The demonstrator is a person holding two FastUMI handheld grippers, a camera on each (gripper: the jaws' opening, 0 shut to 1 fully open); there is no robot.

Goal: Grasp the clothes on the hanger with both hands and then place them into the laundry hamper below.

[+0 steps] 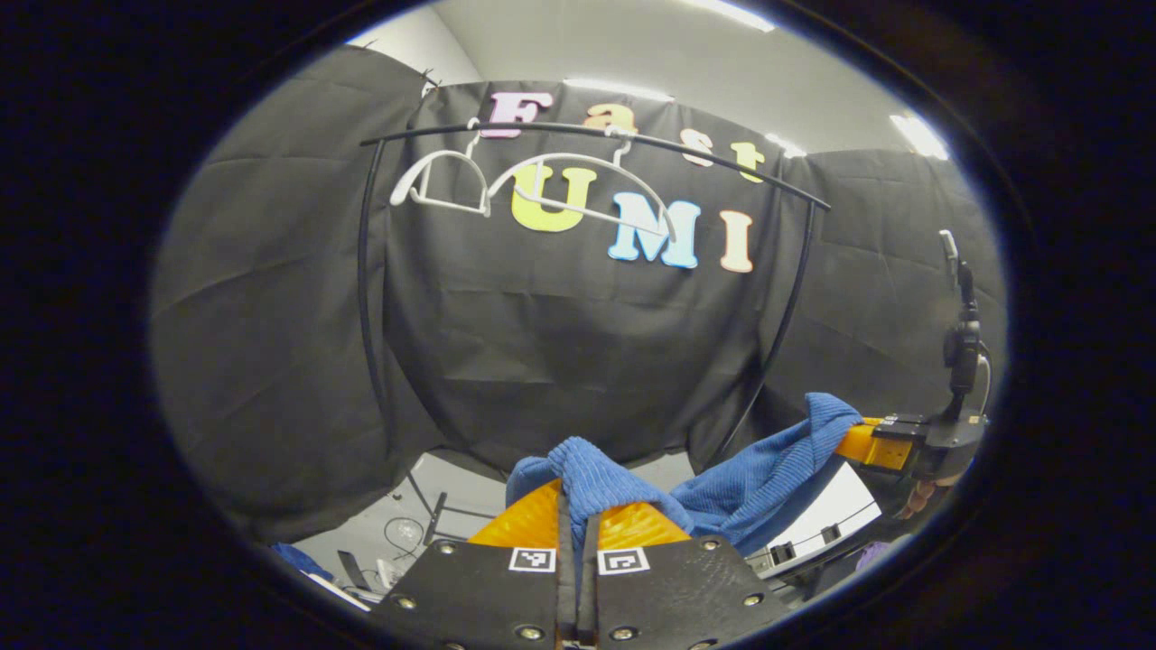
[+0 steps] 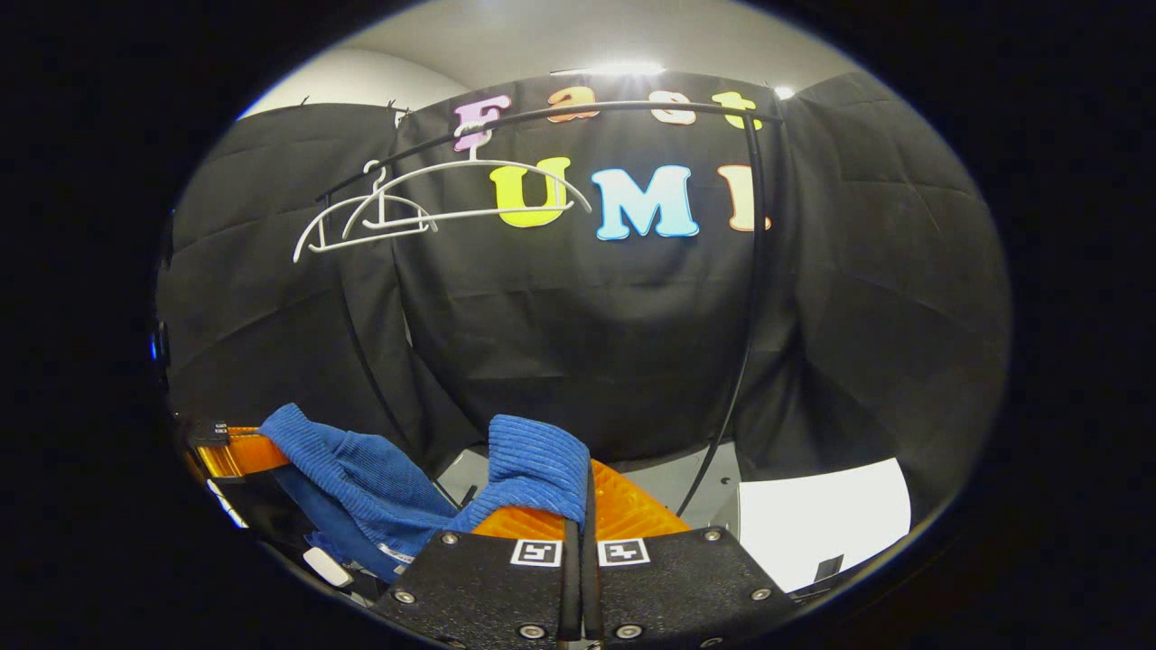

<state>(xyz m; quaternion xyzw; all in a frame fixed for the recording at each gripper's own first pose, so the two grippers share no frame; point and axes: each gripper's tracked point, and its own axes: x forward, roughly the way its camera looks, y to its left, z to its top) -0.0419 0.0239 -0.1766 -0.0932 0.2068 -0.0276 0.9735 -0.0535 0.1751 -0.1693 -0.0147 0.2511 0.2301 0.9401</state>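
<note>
Blue ribbed knit garment hangs stretched between the two grippers, off the hangers and well below the rail. In the left gripper view, the left gripper is clenched on one bunched end of the cloth, which bulges up over its closed fingers; from there the fabric runs rightward and slightly upward to the right gripper, farther off at the edge, which grips the other end. So the garment's long axis lies roughly sideways, from gripper to gripper, sagging a little in the middle.

In the right gripper view, the right gripper is likewise closed on a folded wad of the blue ribbed knit garment, and the cloth trails leftward to the left gripper at the far left.

Above, two white plastic hangers hang bare from the thin black curved metal rail of the garment rack, in front of the black cloth wall.
</note>
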